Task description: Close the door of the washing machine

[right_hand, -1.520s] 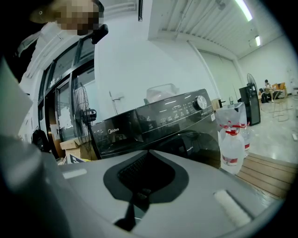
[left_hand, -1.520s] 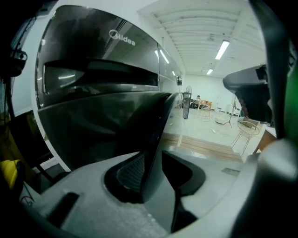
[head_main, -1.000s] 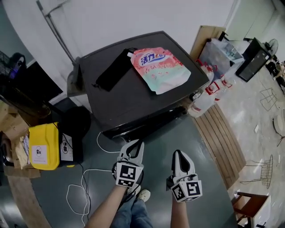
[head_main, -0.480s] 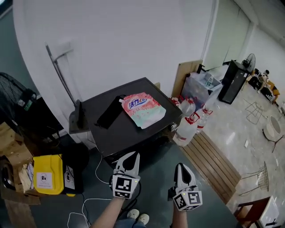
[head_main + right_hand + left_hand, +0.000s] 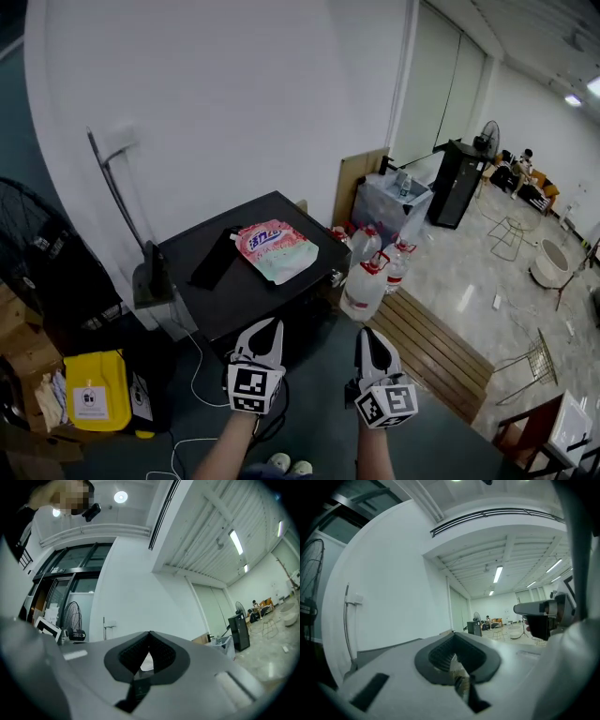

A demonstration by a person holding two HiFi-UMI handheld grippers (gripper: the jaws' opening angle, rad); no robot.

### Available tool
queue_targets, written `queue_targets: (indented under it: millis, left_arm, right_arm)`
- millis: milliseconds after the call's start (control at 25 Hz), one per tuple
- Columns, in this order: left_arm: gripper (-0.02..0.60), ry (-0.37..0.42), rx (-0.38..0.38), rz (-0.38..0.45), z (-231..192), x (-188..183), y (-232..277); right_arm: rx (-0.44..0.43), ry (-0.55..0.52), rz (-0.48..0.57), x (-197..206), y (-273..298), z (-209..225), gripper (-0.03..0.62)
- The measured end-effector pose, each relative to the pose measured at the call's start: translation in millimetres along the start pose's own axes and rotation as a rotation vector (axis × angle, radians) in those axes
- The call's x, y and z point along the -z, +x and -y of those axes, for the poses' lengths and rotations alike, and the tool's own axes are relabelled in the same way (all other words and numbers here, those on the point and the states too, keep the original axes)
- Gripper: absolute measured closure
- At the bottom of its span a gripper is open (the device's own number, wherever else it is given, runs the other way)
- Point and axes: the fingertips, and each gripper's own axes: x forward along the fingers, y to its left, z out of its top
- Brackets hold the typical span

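Observation:
The washing machine (image 5: 234, 291) is a low black box against the white wall, seen from above in the head view. Its front faces me in shadow, and the door cannot be made out. On its lid lie a pink and green detergent pouch (image 5: 275, 249) and a flat black thing (image 5: 214, 260). My left gripper (image 5: 269, 324) and right gripper (image 5: 366, 336) are held side by side in the air in front of the machine, well short of it. Both are shut with nothing between the jaws. In the gripper views the left gripper (image 5: 454, 641) and right gripper (image 5: 150, 639) point level across the room.
Large water bottles (image 5: 366, 281) stand right of the machine beside a wooden pallet (image 5: 431, 347). A yellow box (image 5: 92, 394) and a fan (image 5: 37, 253) are at the left. A white cable (image 5: 192, 370) trails on the dark floor. A clear crate (image 5: 386, 208) and black cabinet (image 5: 457, 183) stand farther right.
Both grippers have risen, and the head view has lifted, so the machine looks smaller and farther off. The left jaws, slightly apart a second ago, have come together.

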Motion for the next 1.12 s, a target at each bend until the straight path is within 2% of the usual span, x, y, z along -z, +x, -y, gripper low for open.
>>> queue_targets:
  millis: [400,640,1120]
  left_arm:
    - [0.574,-0.02,0.045,0.018,6,6,-13]
    - [0.574,-0.02,0.056,0.039,9,-2,-18]
    - [0.574,-0.033,0.056,0.017,17,2,-25]
  right_arm:
    - [0.052,-0.019,-0.031,3,-15,4,0.583]
    - [0.095,-0.024,-0.066,14,-27,8,0.585]
    - [0.097,-0.011,-0.084,17,-43,8,0.585]
